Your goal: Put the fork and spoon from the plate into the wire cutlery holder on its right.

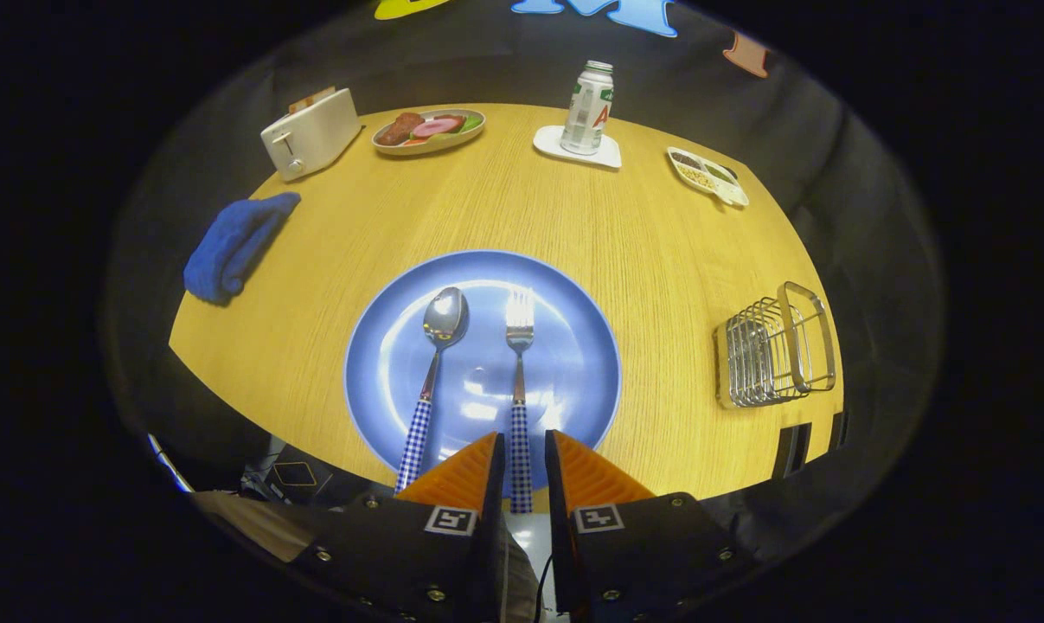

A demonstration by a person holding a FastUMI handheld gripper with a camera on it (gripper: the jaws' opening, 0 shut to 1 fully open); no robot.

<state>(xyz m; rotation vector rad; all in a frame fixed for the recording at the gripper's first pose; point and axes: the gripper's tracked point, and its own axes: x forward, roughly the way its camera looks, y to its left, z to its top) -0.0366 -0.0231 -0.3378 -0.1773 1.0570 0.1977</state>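
A round blue plate [573,346] lies on the wooden table [487,199] just ahead of my fingers. On it lie a spoon [439,346] on the left and a fork [519,363] on the right, both with blue-checked handles pointing toward me. My gripper [524,446] sits at the plate's near rim. Its fingers are a narrow gap apart and straddle the end of the fork's handle, with a sliver of space on each side. The fork still lies flat on the plate. The wire cutlery holder [772,350] stands to the right of the plate, near the table's edge.
At the back of the table are a white toaster [310,134], an oval plate of food [428,130], a can [589,108] on a white coaster [573,147] and a divided snack dish [707,176]. A folded blue cloth [236,244] lies left of the plate.
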